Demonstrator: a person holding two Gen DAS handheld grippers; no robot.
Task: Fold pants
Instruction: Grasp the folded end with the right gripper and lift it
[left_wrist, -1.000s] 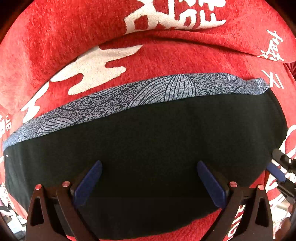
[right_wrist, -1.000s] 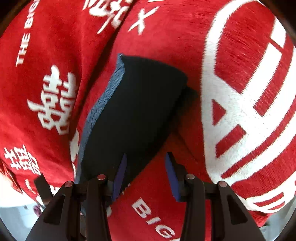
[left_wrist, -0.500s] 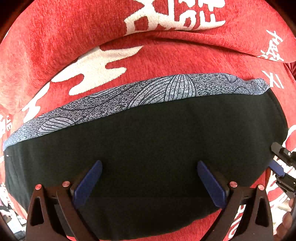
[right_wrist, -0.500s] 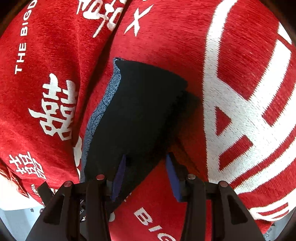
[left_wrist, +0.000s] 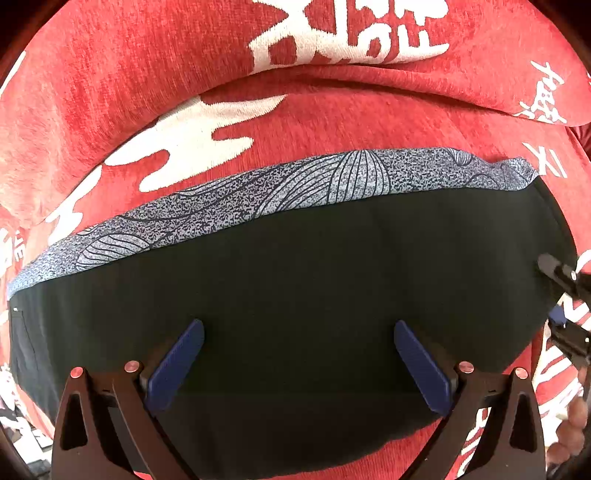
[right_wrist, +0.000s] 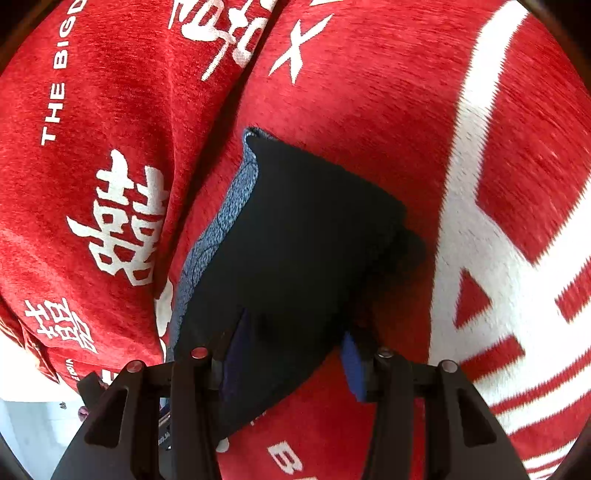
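The black pants (left_wrist: 303, 288) lie folded into a long band on the red blanket, with a grey-blue patterned layer (left_wrist: 280, 192) showing along the far edge. My left gripper (left_wrist: 299, 354) is open wide above the band's near middle, holding nothing. In the right wrist view the pants (right_wrist: 295, 236) run away from me. My right gripper (right_wrist: 295, 354) is open, its fingers straddling the near end of the band. The right gripper also shows in the left wrist view (left_wrist: 565, 314) at the band's right end.
A red blanket with white characters and stripes (left_wrist: 332, 110) covers the whole surface (right_wrist: 480, 110). A ridge of the blanket (left_wrist: 369, 70) rises behind the pants. A pale floor (right_wrist: 29, 424) shows past the blanket's edge at the lower left.
My right gripper has moved forward over the end of the pants, so its fingers now straddle the cloth. The left gripper has stayed still.
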